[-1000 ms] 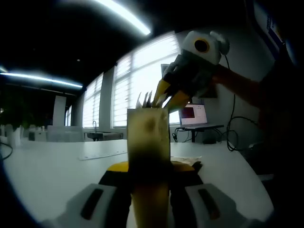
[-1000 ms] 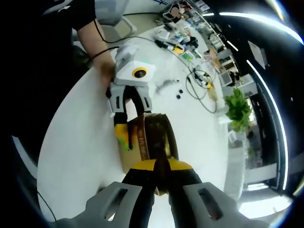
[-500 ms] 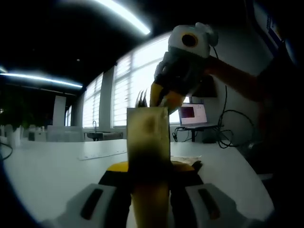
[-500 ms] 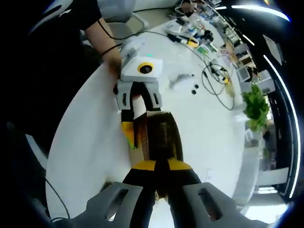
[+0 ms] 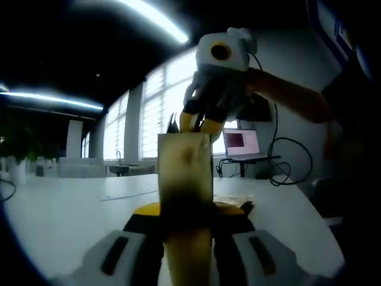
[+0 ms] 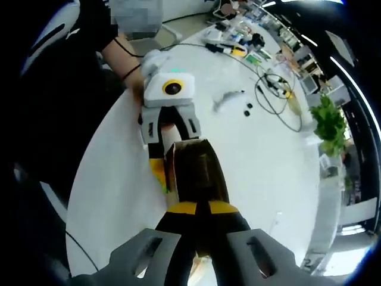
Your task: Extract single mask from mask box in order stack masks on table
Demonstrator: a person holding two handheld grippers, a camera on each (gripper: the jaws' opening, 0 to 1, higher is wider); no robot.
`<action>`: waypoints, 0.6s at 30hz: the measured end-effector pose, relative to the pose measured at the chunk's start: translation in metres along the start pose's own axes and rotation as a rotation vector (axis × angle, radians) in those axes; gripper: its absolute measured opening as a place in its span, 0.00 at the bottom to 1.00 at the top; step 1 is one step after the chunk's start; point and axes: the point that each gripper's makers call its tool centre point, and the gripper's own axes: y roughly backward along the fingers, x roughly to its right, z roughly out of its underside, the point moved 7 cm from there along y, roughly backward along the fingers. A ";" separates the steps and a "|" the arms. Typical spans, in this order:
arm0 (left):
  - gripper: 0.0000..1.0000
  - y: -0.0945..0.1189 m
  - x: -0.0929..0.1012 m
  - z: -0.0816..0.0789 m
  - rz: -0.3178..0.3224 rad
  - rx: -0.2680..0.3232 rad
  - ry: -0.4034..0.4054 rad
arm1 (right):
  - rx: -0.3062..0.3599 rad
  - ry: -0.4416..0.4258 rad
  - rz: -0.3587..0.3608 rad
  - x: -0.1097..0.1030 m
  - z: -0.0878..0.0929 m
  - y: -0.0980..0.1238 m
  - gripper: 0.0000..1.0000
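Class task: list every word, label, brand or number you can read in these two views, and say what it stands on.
No text can be read.
Mask box: the side shown is dark and blurred, no print legible.
Laptop screen: lit, its content too small to read.
Wall sign: marks too blurred to read.

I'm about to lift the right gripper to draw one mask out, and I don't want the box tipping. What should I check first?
1. Left gripper clamped on the mask box: ok, its jaws grip the box wall.
2. Right gripper at the box's open top: ok.
3. Right jaws shut: ok.
4. A single mask pinched: cannot tell.
5. Box upright on the table: ok.
6. Cables away from the box: ok.
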 end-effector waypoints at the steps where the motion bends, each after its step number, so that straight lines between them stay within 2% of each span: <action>1: 0.33 0.000 0.000 0.000 0.000 -0.001 0.000 | 0.002 0.000 -0.002 0.000 0.001 -0.001 0.00; 8: 0.34 0.000 -0.001 0.000 0.000 -0.003 -0.001 | 0.035 -0.035 0.045 -0.004 0.002 -0.001 0.00; 18: 0.32 -0.001 0.000 0.001 -0.002 -0.010 -0.003 | 0.066 -0.015 0.124 -0.012 -0.005 0.010 0.00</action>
